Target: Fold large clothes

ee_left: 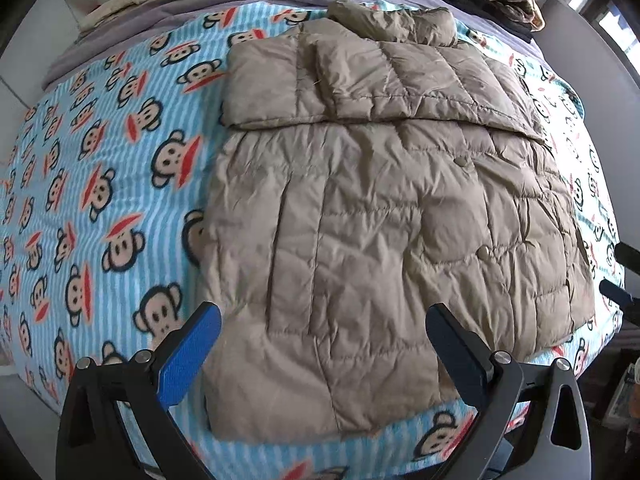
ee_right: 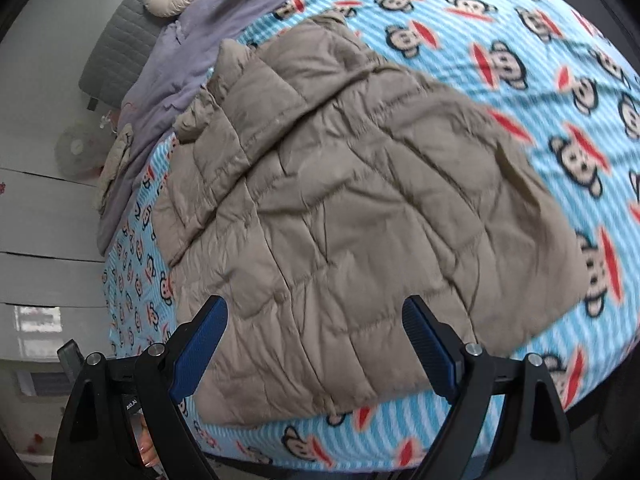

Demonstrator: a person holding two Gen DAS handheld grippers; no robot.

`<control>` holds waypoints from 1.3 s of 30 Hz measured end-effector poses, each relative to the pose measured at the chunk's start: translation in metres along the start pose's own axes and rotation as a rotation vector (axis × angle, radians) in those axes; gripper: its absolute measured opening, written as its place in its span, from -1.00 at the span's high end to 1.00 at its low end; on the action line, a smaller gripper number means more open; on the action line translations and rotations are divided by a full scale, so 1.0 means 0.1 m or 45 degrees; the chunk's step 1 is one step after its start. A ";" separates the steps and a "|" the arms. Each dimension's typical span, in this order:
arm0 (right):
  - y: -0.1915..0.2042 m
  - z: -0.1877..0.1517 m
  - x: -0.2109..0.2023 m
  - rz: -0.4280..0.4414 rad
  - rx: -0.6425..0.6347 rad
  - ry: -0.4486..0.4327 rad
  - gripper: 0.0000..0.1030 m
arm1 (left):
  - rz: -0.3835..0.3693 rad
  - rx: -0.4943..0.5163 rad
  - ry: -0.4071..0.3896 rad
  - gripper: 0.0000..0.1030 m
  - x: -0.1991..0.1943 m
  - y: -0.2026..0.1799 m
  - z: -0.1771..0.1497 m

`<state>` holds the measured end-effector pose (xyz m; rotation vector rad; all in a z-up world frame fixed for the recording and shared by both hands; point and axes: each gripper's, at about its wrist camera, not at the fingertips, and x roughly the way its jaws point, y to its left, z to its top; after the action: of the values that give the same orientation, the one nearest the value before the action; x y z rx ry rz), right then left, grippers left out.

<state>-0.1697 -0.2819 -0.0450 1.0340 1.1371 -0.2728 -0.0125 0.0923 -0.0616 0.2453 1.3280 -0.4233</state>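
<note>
Item: tan quilted puffer jacket (ee_left: pixel 380 216), flat on monkey-print blue striped blanket (ee_left: pixel 100 200), sleeves folded across chest, collar far, hem at near bed edge. Blanket bare either side. Left gripper (ee_left: pixel 324 344), right gripper (ee_right: pixel 316 336): jaws wide apart, empty.

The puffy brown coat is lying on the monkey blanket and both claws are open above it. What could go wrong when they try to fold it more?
The puffy coat looks slippery and thick, so an open left claw or right claw might pinch only the top layer. The sleeves folded across the top could slide loose. The coat's bottom edge lies near the bed's edge, so it might slip off the monkey blanket.
</note>
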 end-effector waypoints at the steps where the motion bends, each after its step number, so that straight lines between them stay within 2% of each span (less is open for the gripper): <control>1: -0.02 -0.02 0.00 0.001 0.004 0.014 -0.77 | 0.005 -0.010 -0.001 -0.99 -0.01 0.00 -0.03; 6: -0.10 -0.06 0.03 0.009 -0.012 0.078 -0.77 | 0.048 -0.084 0.010 -0.99 -0.03 -0.04 -0.24; 12: -0.23 -0.08 -0.05 -0.003 -0.077 0.143 -0.77 | 0.007 -0.237 0.091 -0.99 0.08 -0.02 -0.57; 15: -0.41 -0.07 -0.06 -0.005 -0.048 0.166 -0.77 | -0.031 -0.313 0.114 -0.99 0.11 0.05 -0.71; 22: -0.99 -0.16 -0.05 0.000 0.115 0.212 -0.77 | -0.191 -0.561 0.196 -0.99 0.32 0.44 -1.09; 24: -1.17 -0.20 -0.04 0.019 0.198 0.212 -0.77 | -0.257 -0.624 0.212 -0.99 0.40 0.52 -1.17; 28: -1.53 -0.28 0.06 0.094 0.386 0.216 -0.77 | -0.446 -0.734 0.235 -0.99 0.58 0.59 -1.26; 30: -1.65 -0.31 0.11 0.127 0.451 0.211 -0.77 | -0.493 -0.747 0.226 -0.99 0.65 0.57 -1.25; 32: -1.70 -0.35 0.18 0.152 0.494 0.206 -0.77 | -0.490 -0.738 0.237 -0.99 0.72 0.55 -1.21; 36: -1.73 -0.35 0.26 0.168 0.529 0.192 -0.77 | -0.498 -0.697 0.235 -0.99 0.81 0.46 -1.05; 39: -1.74 -0.30 0.29 0.182 0.534 0.181 -0.77 | -0.543 -0.668 0.225 -0.99 0.84 0.36 -0.91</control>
<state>-0.2883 -0.3425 -0.1641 1.5188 1.1521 -0.3361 -0.0617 0.1481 -0.1668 -0.4545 1.6185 -0.3975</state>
